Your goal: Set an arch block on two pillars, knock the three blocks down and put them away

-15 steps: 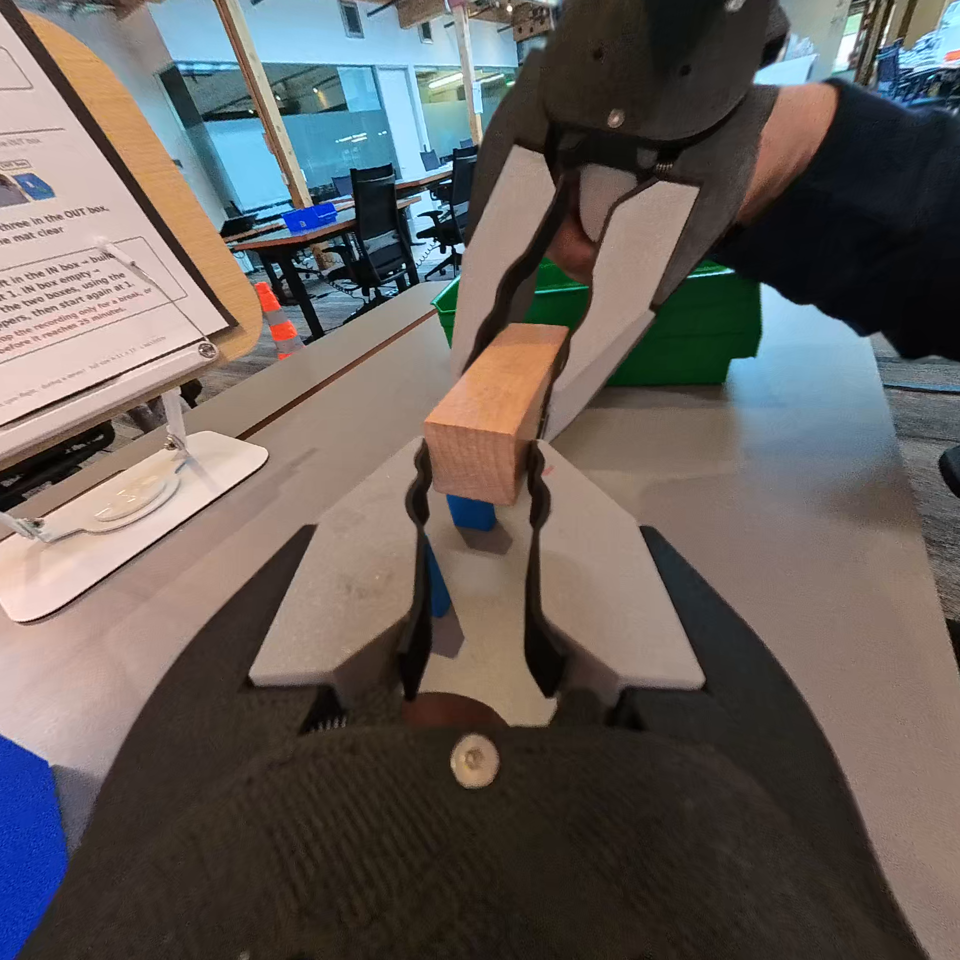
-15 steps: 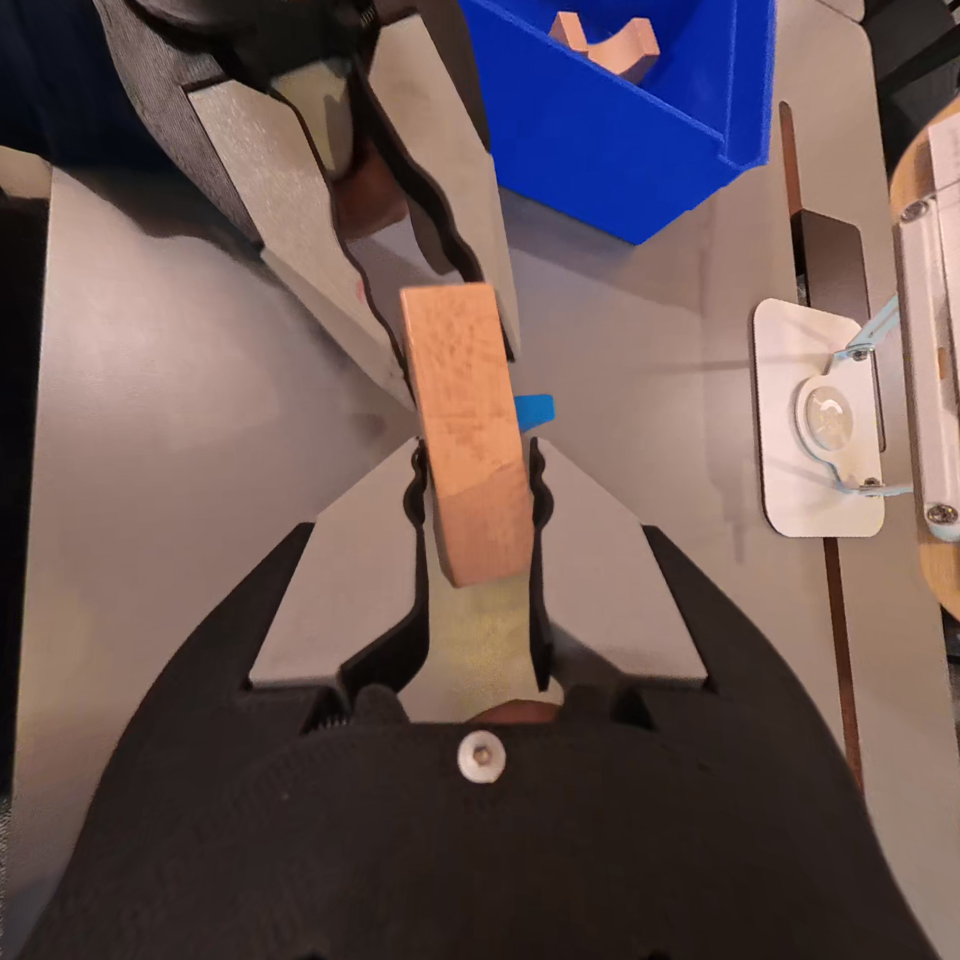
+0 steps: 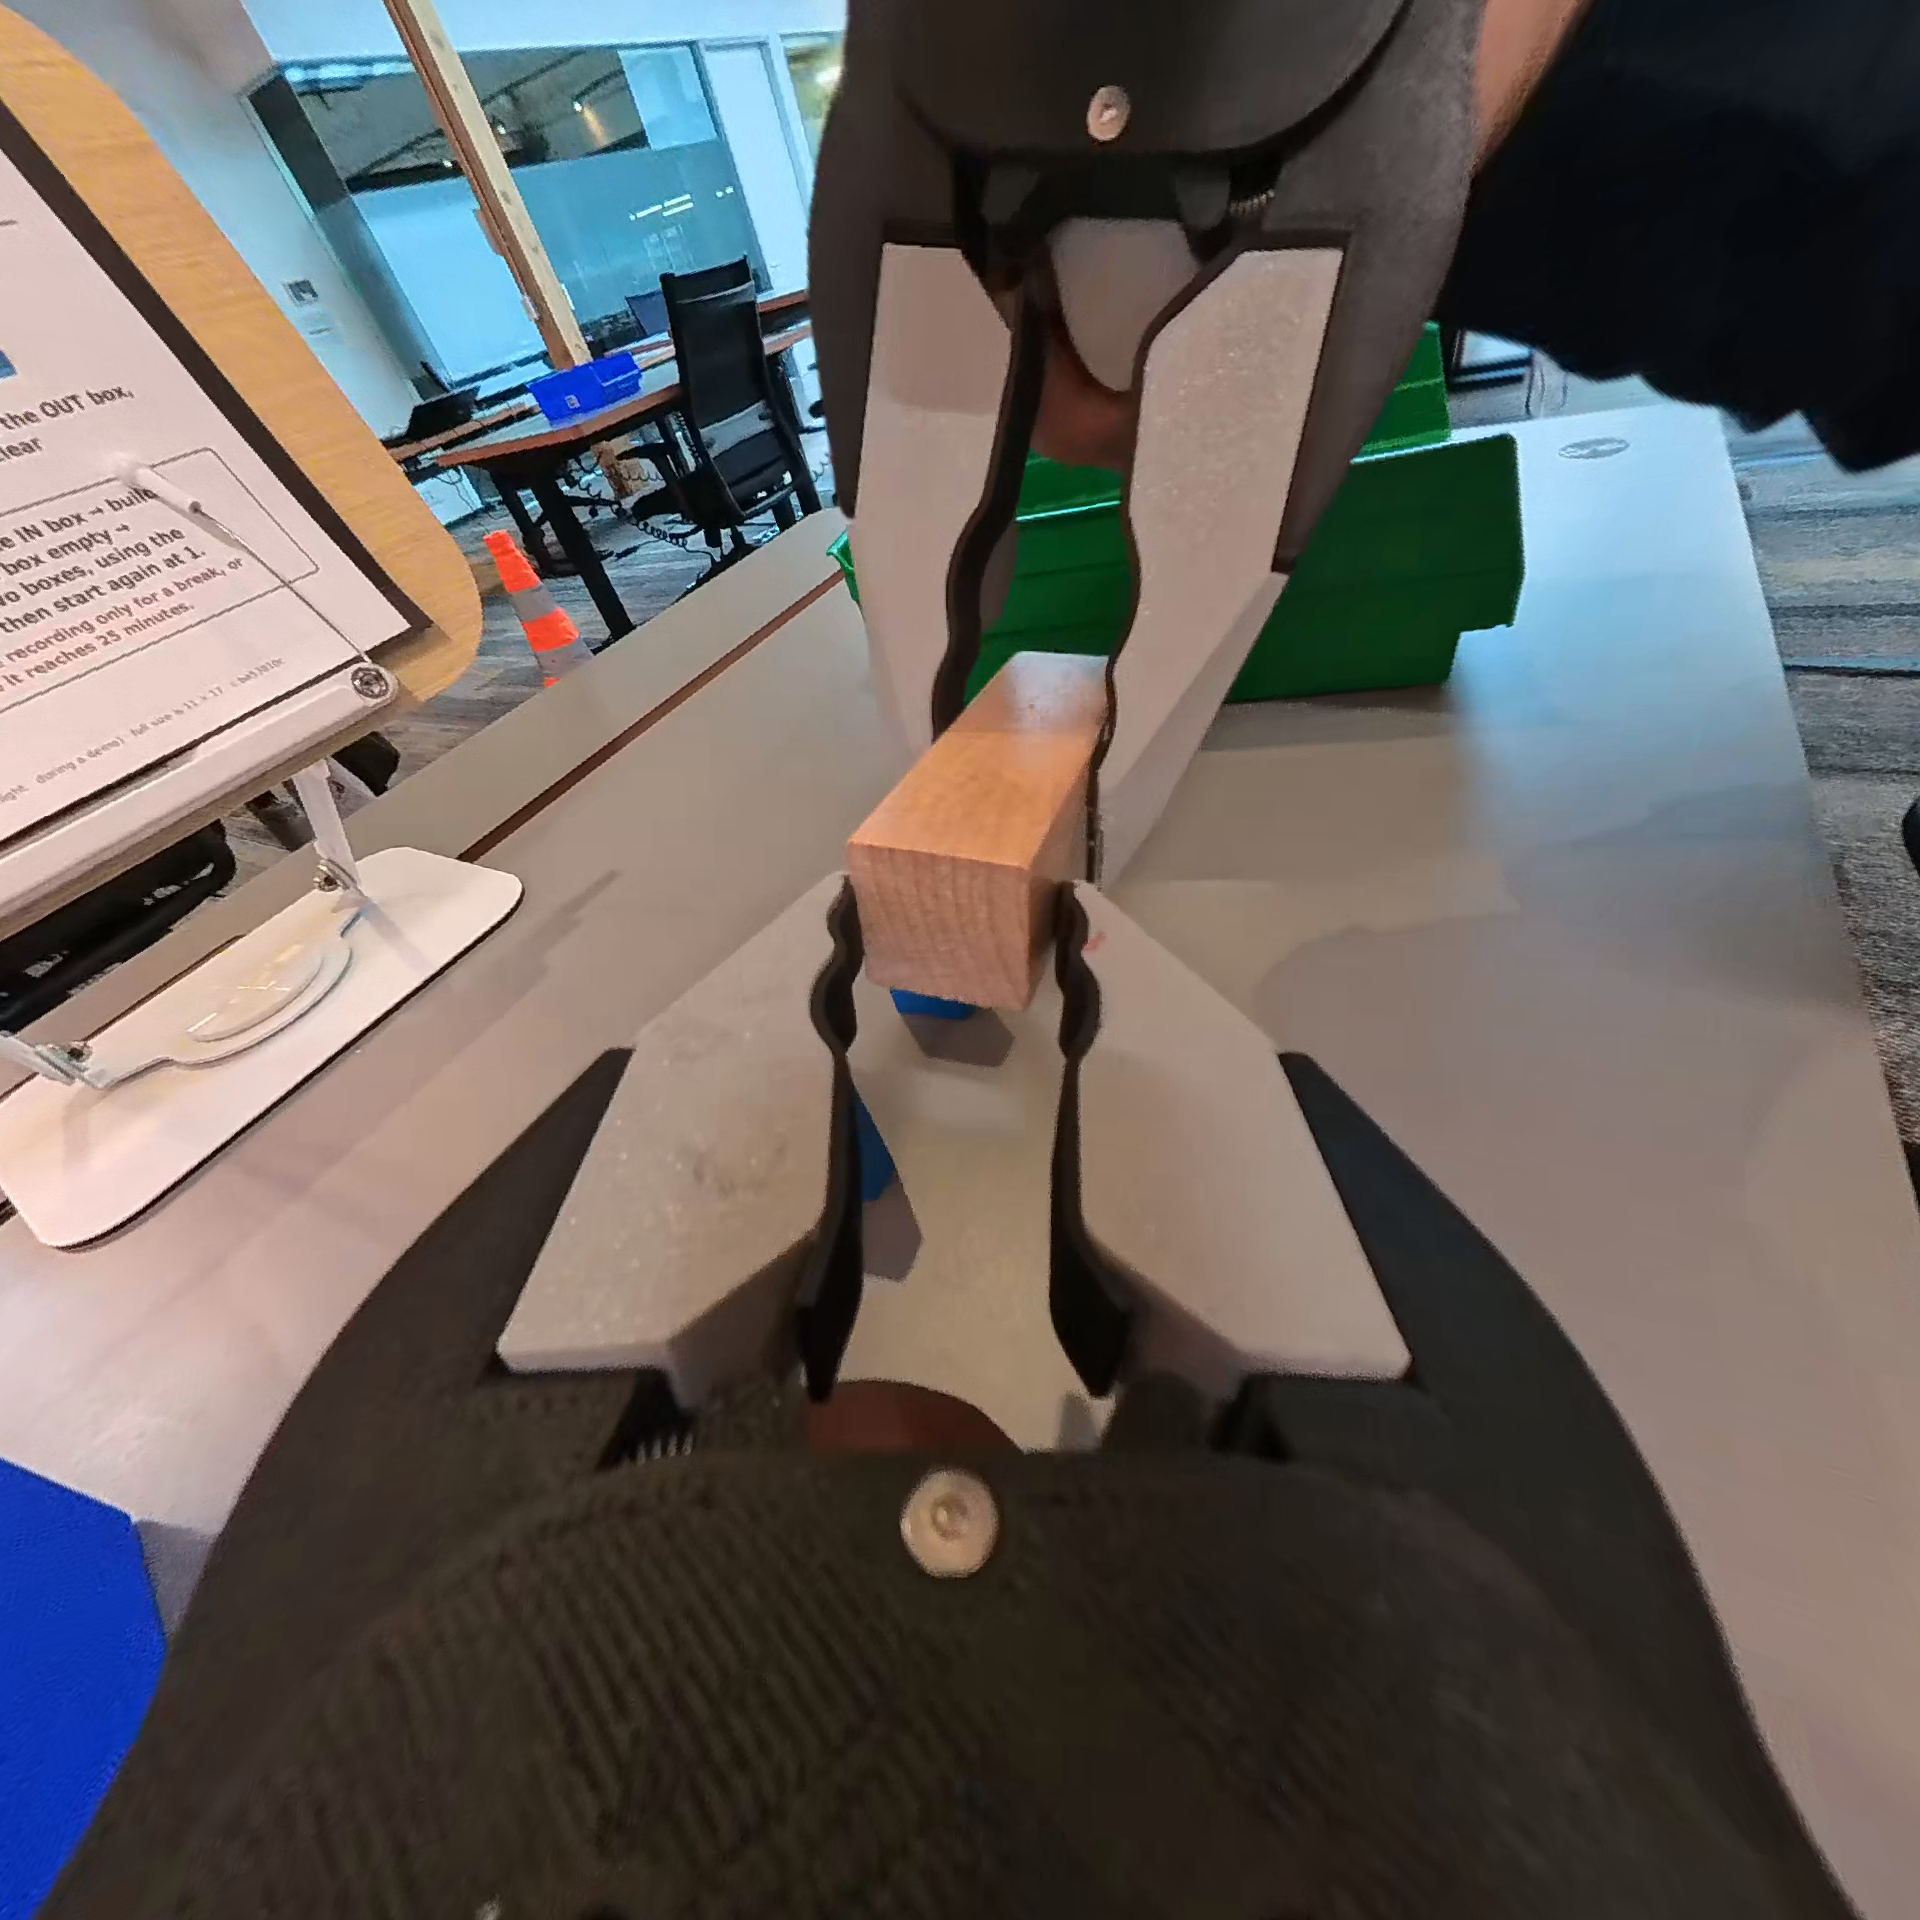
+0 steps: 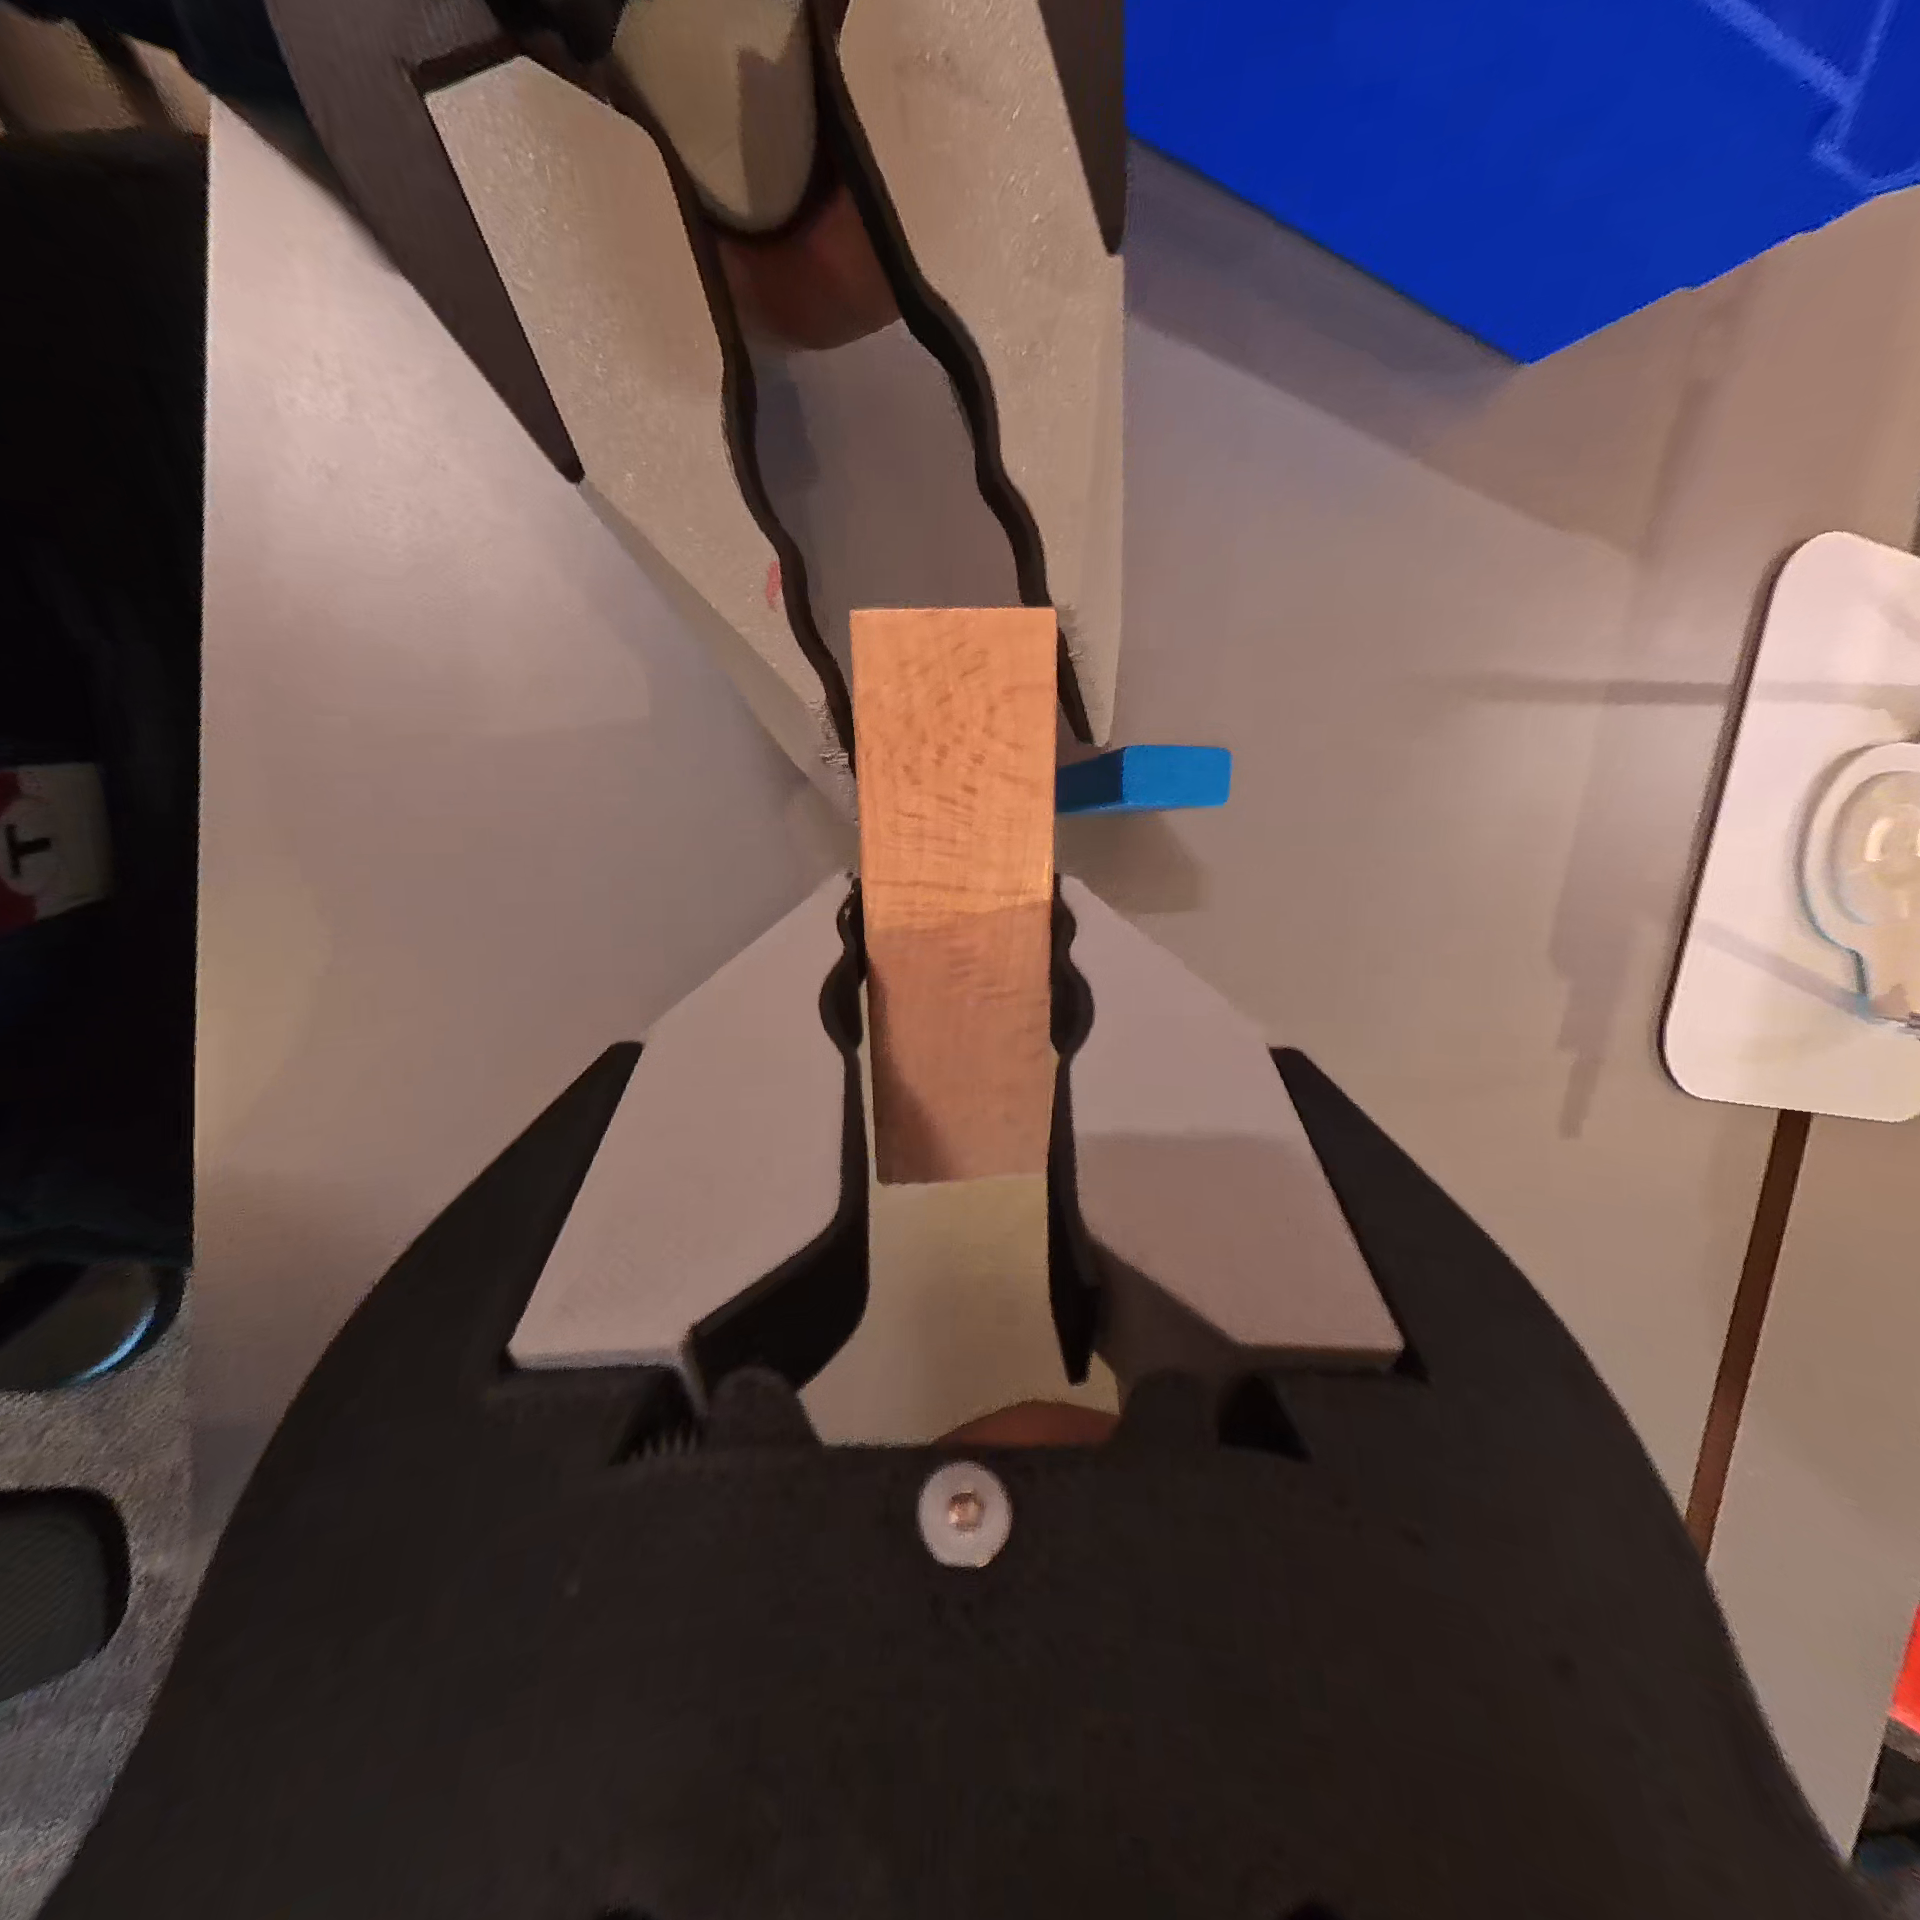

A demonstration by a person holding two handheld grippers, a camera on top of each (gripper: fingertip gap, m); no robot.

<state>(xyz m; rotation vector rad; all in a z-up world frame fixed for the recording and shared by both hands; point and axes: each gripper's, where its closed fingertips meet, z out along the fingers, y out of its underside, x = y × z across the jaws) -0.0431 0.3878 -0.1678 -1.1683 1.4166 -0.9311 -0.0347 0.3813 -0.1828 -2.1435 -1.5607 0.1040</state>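
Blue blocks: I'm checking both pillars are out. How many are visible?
2. One blue block shows beneath the wooden block, at its near end; the second blue block sits nearer the camera. Others may be hidden.

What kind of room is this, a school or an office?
Probably an open office: desks with black swivel chairs, glass walls behind, and storage bins, one green, on a grey table.

Pale wood arch block [image 3: 977,831], blue pillars [image 4: 1143,777] beneath, grey worktop [image 3: 1507,987], green bin [image 3: 1382,592] far, blue bin [image 4: 1507,156].
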